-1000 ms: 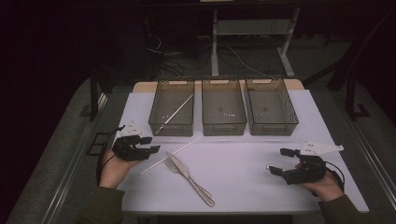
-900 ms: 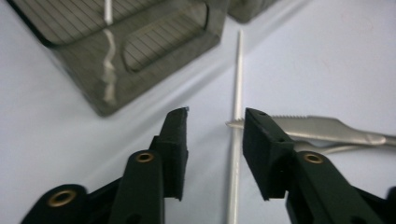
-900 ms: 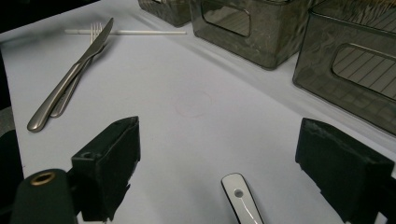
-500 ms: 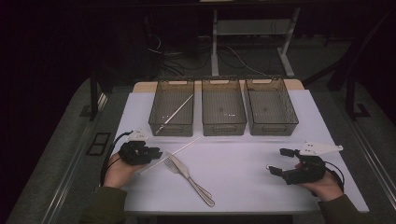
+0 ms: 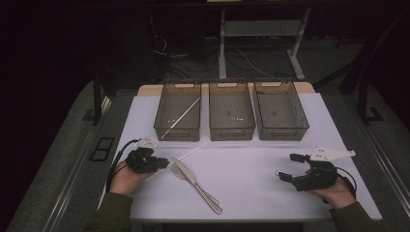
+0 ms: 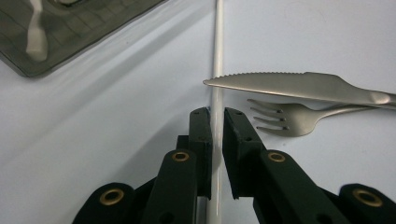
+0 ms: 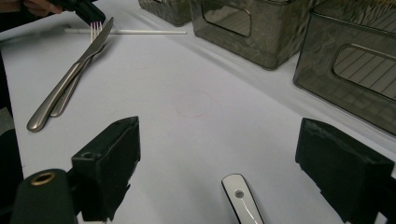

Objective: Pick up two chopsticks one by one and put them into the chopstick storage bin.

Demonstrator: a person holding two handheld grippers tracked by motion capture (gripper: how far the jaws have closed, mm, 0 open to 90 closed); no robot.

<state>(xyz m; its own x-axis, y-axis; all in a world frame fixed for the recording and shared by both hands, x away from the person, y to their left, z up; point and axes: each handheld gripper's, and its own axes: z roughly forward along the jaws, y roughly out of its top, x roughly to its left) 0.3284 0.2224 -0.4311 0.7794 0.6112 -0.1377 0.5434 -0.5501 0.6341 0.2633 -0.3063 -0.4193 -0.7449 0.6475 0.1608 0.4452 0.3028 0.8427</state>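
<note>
Since the earlier high-view frames my left gripper has sunk onto the table at lower left, and its jaws have just been closing with the thin white plastic chopstick between them.

From the high view, that stick runs diagonally from the gripper toward the three smoky translucent bins at upper centre; the left bin already holds a matching stick, which I judge is why I take this one. My right gripper rests at lower right, out of the way.

From the left gripper view, the black pads sit pressed against the stick low in the frame, clamped just short of the steel table knife and steel fork at right, so the cutlery stays undisturbed.

From the right gripper view, its jaws stand wide apart over bare table, nothing between them but a white handle tip at the bottom edge.
</note>
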